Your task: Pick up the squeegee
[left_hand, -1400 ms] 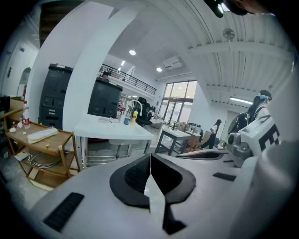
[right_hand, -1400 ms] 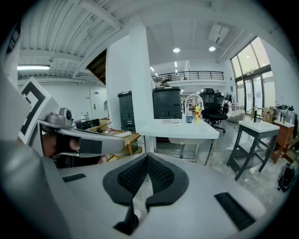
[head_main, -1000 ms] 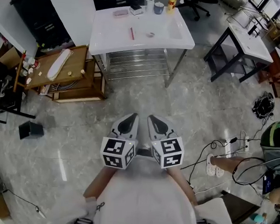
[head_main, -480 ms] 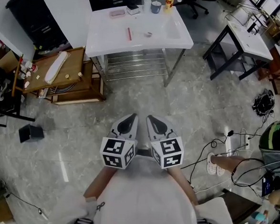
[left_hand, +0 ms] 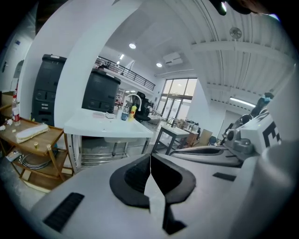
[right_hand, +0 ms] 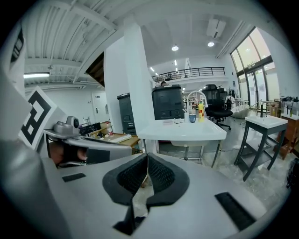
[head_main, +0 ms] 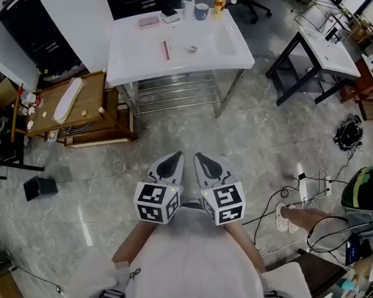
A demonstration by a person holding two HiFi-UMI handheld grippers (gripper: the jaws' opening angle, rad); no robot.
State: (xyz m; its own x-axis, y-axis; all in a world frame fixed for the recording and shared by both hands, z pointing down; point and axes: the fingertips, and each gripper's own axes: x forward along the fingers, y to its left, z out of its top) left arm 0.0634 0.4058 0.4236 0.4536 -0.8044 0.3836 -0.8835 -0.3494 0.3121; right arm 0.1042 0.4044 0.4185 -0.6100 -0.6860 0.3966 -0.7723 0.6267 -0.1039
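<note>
With the left claw (head_main: 175,158) and right claw (head_main: 202,159) both clenched and empty, step closer to the far white worktop (head_main: 226,50), where the squeegee probably lies but is too small to pick out, before opening either.

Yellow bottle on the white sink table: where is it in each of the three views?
Head view: yellow bottle at the top edge, right of centre, beside the blue cup.
Left gripper view: bottle left of centre, mid-height.
Right gripper view: bottle right of centre, mid-height.
Shared landmark: the white table it stands on, in all three.
</note>
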